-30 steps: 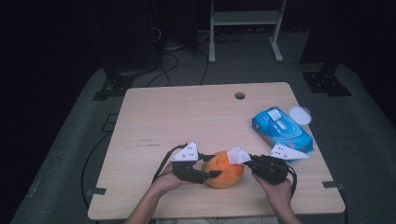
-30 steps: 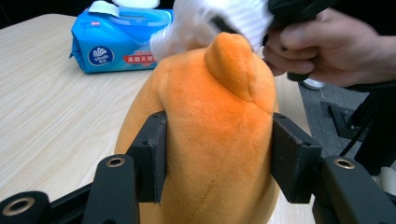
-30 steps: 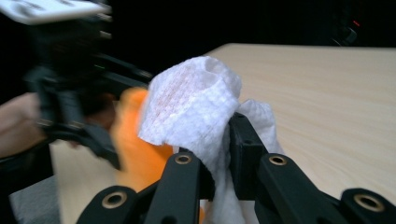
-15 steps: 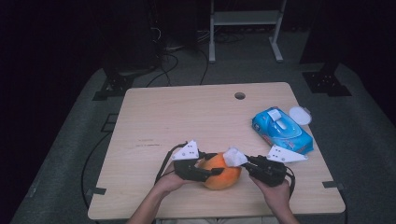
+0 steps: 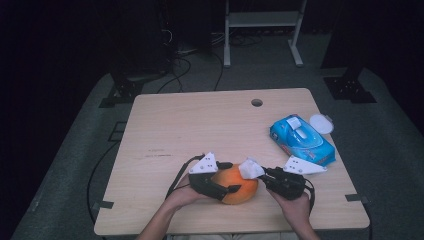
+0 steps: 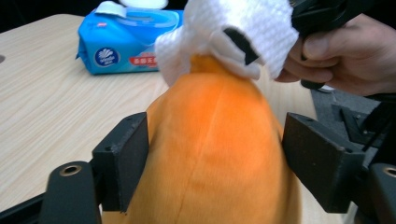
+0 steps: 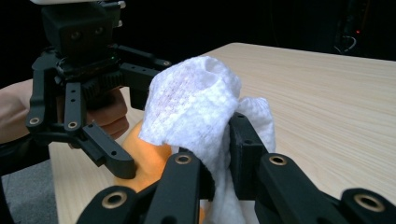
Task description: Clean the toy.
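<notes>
An orange plush ball (image 5: 239, 186) lies on the wooden table (image 5: 200, 130) near its front edge. My left gripper (image 5: 230, 177) reaches around the ball from the left. Its jaws have just been opening, and in the left gripper view they (image 6: 217, 126) flank the plush (image 6: 215, 177) with a gap at the right pad. My right gripper (image 5: 257, 173) is shut on a crumpled white wipe (image 5: 250, 169) and holds it against the ball's top right. In the right gripper view the wipe (image 7: 191, 102) bunches over the jaws (image 7: 215, 154), with the left gripper (image 7: 126, 121) beyond.
A blue pack of wet wipes (image 5: 301, 140) lies at the right side of the table, a round white lid (image 5: 320, 123) behind it. A cable hole (image 5: 256, 102) sits near the far edge. A metal stand and cables are on the dark floor beyond.
The left gripper's jaws have spread wider around the orange ball. Both hands have stayed nearly where they were, and the wipe is still at the ball's top.
</notes>
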The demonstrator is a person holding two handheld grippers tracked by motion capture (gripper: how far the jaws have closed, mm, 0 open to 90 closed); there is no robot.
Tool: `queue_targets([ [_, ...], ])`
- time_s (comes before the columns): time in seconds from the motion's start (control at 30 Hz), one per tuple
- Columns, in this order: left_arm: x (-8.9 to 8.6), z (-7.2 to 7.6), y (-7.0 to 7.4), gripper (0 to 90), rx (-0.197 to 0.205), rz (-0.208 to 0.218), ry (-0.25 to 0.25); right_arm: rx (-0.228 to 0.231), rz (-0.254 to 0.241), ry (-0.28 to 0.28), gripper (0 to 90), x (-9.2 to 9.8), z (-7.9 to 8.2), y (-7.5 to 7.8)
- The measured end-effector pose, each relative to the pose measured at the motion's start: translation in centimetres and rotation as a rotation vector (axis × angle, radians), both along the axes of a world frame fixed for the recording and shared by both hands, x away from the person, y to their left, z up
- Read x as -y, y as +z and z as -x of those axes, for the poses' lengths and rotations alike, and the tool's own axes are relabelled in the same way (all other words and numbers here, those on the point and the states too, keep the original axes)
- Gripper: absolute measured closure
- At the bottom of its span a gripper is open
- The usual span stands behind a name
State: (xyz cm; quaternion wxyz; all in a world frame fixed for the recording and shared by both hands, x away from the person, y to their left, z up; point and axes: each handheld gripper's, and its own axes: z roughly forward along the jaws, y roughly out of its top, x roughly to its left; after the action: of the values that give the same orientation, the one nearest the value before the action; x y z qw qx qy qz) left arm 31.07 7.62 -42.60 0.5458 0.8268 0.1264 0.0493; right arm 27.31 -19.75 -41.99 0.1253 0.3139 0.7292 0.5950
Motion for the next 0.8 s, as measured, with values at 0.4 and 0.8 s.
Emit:
queue_targets([
  [0.4,0.1,-0.2,-0.3,12.7,-0.015,-0.015,0.055,-0.005,0.018,-0.020,81.5,0.2,-0.2,-0.2],
  [0.8,0.0,0.0,-0.3,27.9,-0.034,0.017,0.008,0.003,0.019,-0.008,81.6,-0.1,-0.1,-0.1],
])
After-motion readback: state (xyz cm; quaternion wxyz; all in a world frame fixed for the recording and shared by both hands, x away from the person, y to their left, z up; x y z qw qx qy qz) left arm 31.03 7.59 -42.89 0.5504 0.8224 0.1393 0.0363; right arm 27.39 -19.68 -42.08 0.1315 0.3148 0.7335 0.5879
